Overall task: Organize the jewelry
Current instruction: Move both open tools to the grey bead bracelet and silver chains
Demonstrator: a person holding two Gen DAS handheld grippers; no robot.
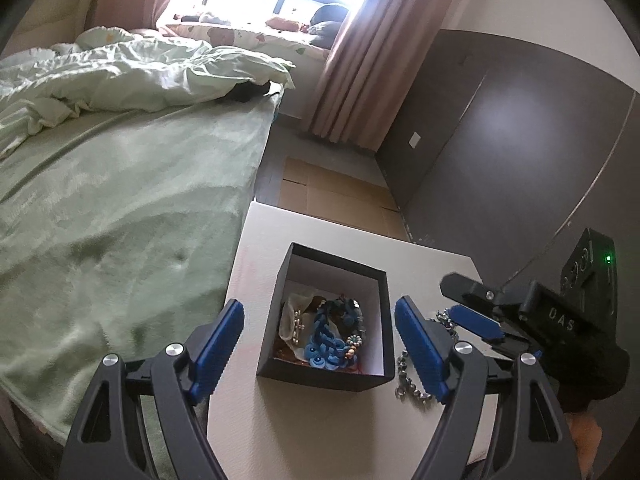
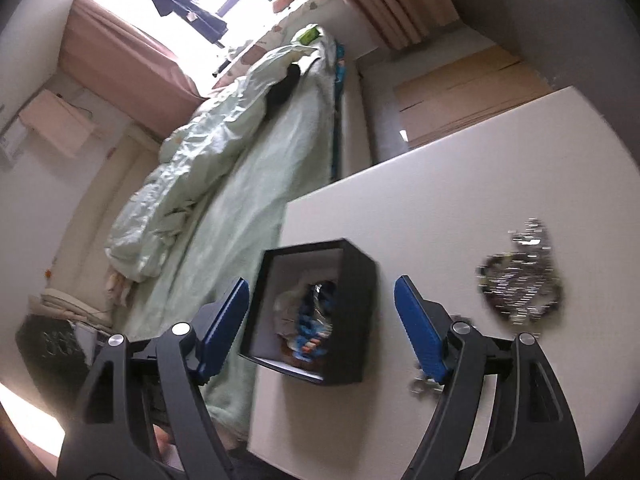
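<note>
A black open box (image 1: 326, 380) stands on a white table (image 1: 320, 432). It holds a blue necklace (image 1: 326, 344) and other jewelry. My left gripper (image 1: 320, 336) is open above the box's near side, empty. A silver chain (image 1: 412, 384) lies on the table right of the box, partly behind the left gripper's right finger. My right gripper (image 1: 472, 312) reaches in over that chain. In the right wrist view the right gripper (image 2: 322, 316) is open and empty above the box (image 2: 352, 320), and a blurred heap of silver jewelry (image 2: 520, 280) lies to the right.
A bed with a green blanket (image 1: 120, 200) lies along the table's left side. Flat cardboard (image 1: 332, 196) lies on the floor beyond the table. A dark wall panel (image 1: 500, 152) stands to the right, with a curtain (image 1: 360, 68) and window behind.
</note>
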